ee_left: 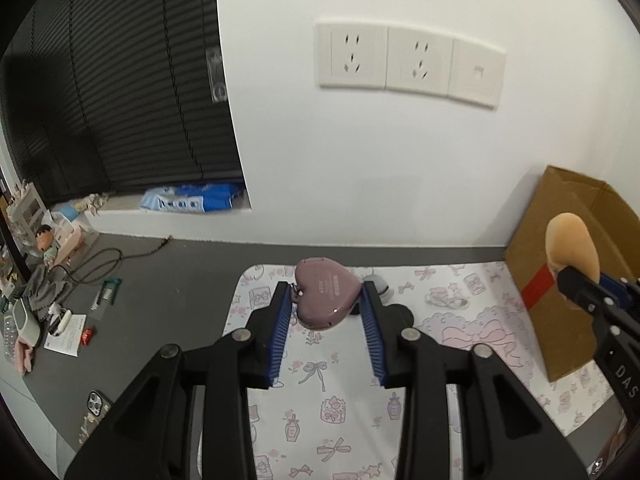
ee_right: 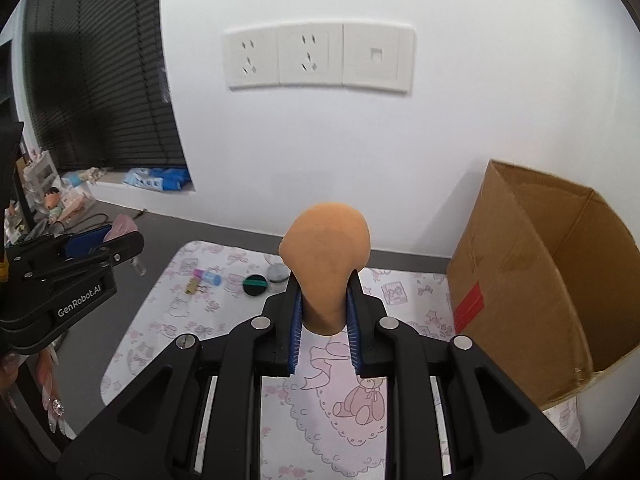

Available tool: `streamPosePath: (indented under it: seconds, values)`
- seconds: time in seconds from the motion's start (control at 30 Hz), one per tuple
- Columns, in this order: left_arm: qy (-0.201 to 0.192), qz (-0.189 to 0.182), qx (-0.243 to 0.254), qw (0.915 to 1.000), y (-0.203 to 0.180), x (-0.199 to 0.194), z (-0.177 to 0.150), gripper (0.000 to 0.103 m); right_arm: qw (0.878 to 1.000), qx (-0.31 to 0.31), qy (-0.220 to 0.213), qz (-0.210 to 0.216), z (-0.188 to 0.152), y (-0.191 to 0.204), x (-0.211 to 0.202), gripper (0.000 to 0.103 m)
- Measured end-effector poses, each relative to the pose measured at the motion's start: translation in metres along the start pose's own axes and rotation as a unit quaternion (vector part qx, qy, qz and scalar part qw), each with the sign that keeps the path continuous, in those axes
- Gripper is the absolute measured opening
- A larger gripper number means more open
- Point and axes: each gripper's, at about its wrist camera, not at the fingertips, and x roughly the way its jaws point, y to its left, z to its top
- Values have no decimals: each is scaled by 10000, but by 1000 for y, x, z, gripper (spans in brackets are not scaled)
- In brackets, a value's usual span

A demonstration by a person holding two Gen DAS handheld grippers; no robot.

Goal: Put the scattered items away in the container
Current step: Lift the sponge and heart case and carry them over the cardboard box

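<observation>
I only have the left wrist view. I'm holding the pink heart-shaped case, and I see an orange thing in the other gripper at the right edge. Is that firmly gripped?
Observer: Yes. In the right wrist view the right gripper has its jaws closed on the narrow end of the orange makeup sponge, with the rounded end sticking out forward.
Operator: Is the cardboard box open?
Observer: It is. The cardboard box shows an open top, and the part of its interior that is visible holds nothing.
Operator: Anything left on the mat that my gripper hides?
Observer: A small tube with a blue cap and a brass binder clip lie together, left of a round black puff.
</observation>
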Motion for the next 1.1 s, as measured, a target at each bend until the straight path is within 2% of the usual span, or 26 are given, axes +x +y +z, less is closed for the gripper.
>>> streamPosePath:
  seconds: [0.3,0.7,0.9,1.1]
  values:
    - [-303,-155,-18,9994,-2,-43,7,34,9997,-85,-247,-26,5,7,-40,20]
    - [-410,-319,65,9986,-13,-64,7,34,9991,-66,-362,-193,6,2,-67,20]
    - [-474,-319,6,9984,-27,-73,8,34,9988,-79,-413,-258,5,-14,-78,20]
    - [-563,-230,52,9981,-61,-80,7,34,9984,-92,-519,-226,3,-45,-89,20]
